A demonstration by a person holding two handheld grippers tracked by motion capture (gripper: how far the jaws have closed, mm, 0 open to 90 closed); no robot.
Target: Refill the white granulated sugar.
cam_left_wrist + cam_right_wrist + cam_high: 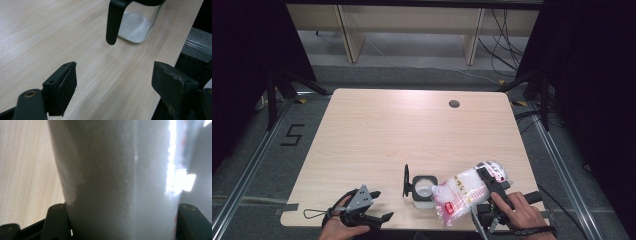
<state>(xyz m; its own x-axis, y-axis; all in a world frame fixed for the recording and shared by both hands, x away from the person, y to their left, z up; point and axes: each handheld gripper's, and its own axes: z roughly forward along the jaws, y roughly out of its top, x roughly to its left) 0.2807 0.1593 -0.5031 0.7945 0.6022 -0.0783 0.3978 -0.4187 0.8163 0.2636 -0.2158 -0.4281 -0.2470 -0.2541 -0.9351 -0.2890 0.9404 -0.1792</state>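
Note:
A clear square jar (423,189) with a black rim stands near the table's front edge, its black hinged lid (405,180) swung up at its left, white powder in the bottom (135,26). My right gripper (490,186) is shut on a clear plastic bag of white powder (464,191) with red print, tilted with its opened corner over the jar's mouth. In the right gripper view the bag (120,182) sits pressed between both jaws. My left gripper (381,206) rests low at the front left, open and empty (113,82), pointing toward the jar's lid (113,22).
The light wooden table (412,130) has a round cable hole (454,104) at the back right. Its front edge runs just below both hands. Black stands (277,90) flank the table, and cables (504,42) lie on the floor behind.

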